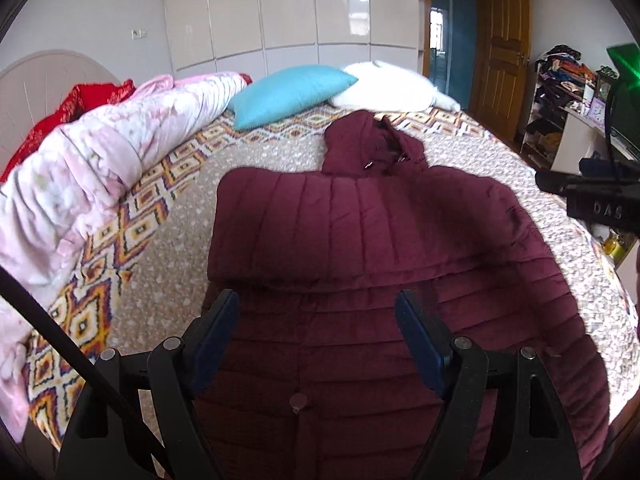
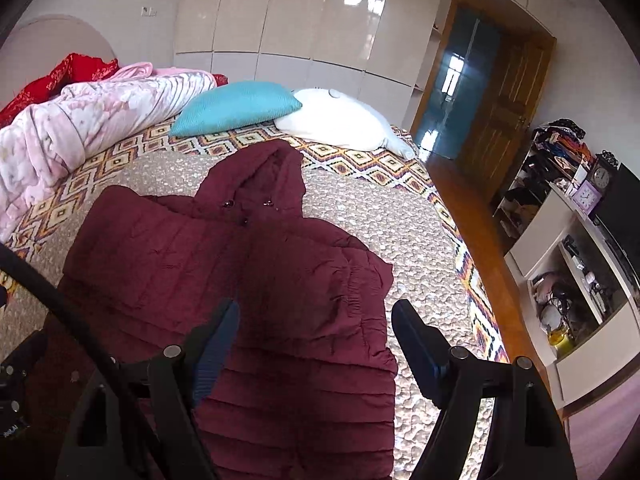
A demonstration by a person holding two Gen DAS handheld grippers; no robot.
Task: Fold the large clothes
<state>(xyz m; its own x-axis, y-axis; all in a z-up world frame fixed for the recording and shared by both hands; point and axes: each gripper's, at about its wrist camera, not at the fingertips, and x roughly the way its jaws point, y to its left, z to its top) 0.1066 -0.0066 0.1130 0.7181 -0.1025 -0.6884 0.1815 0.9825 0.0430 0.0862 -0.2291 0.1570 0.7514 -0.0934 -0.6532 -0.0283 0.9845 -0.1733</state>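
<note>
A maroon quilted hooded jacket [image 1: 360,232] lies flat on the patterned bedspread [image 1: 176,216], hood toward the pillows, with both sleeves folded across its body. It also shows in the right wrist view [image 2: 240,264]. My left gripper [image 1: 318,308] is open and empty, hovering above the jacket's lower middle. My right gripper [image 2: 314,316] is open and empty above the jacket's right side, near the folded sleeve cuff [image 2: 364,280]. Part of the right gripper shows at the right edge of the left wrist view [image 1: 600,200].
A pink floral duvet [image 1: 80,184] is bunched along the bed's left side, with a red cloth [image 1: 80,100] behind it. A teal pillow [image 1: 292,92] and a white pillow [image 1: 384,88] lie at the far end. Shelves [image 2: 568,264] and a wooden door [image 2: 504,120] stand right.
</note>
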